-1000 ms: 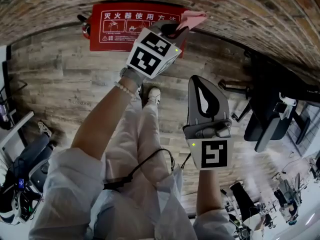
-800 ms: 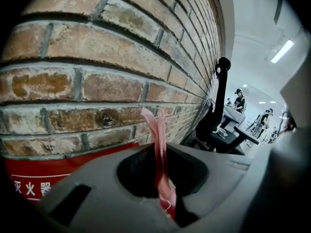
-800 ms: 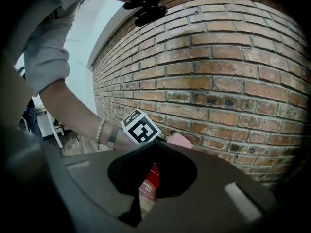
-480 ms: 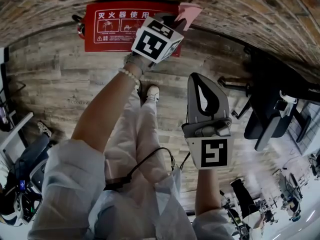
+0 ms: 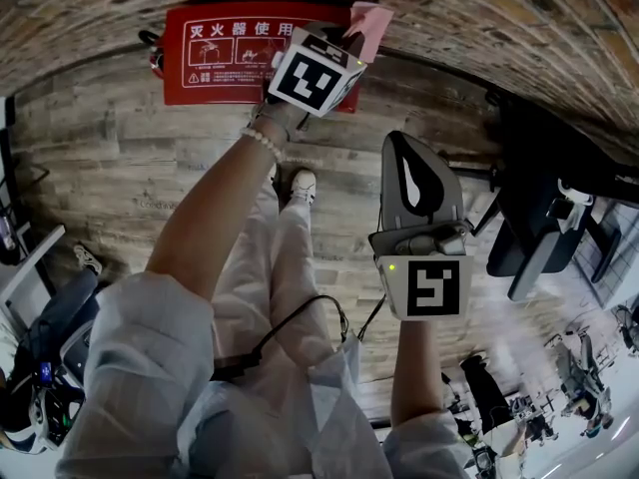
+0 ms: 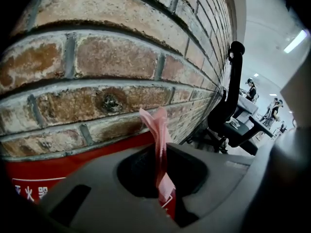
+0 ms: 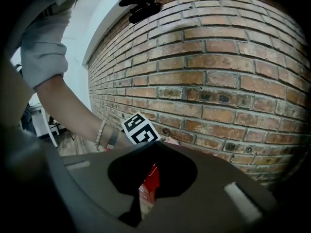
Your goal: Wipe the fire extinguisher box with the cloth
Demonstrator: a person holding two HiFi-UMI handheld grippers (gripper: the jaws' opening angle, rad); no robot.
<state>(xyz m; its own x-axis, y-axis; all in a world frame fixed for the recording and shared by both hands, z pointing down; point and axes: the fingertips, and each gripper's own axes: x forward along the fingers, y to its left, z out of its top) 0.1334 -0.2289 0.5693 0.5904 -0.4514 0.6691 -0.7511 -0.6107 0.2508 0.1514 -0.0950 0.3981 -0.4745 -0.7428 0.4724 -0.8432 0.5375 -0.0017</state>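
The red fire extinguisher box (image 5: 230, 53) with white print stands on the floor against the brick wall. My left gripper (image 5: 344, 40) is at the box's right end, shut on a pink cloth (image 5: 370, 16) that sticks out past the jaws toward the wall. In the left gripper view the cloth (image 6: 158, 130) stands folded between the jaws of the left gripper (image 6: 160, 147), with the red box (image 6: 29, 183) below the bricks. My right gripper (image 5: 406, 148) hangs back over the floor, shut and holding nothing. Through the right gripper (image 7: 155, 143) I see a strip of the box (image 7: 150, 178).
The brick wall (image 5: 479, 8) runs along the top. A black office chair (image 5: 539, 218) stands to the right. The person's legs and a white shoe (image 5: 305, 186) are below the box on the wooden floor (image 5: 120, 168). Dark equipment (image 5: 40, 367) sits at the left.
My left gripper has carried the cloth up and a little left, closer to the wall at the box's right end. The right gripper has shifted slightly right.
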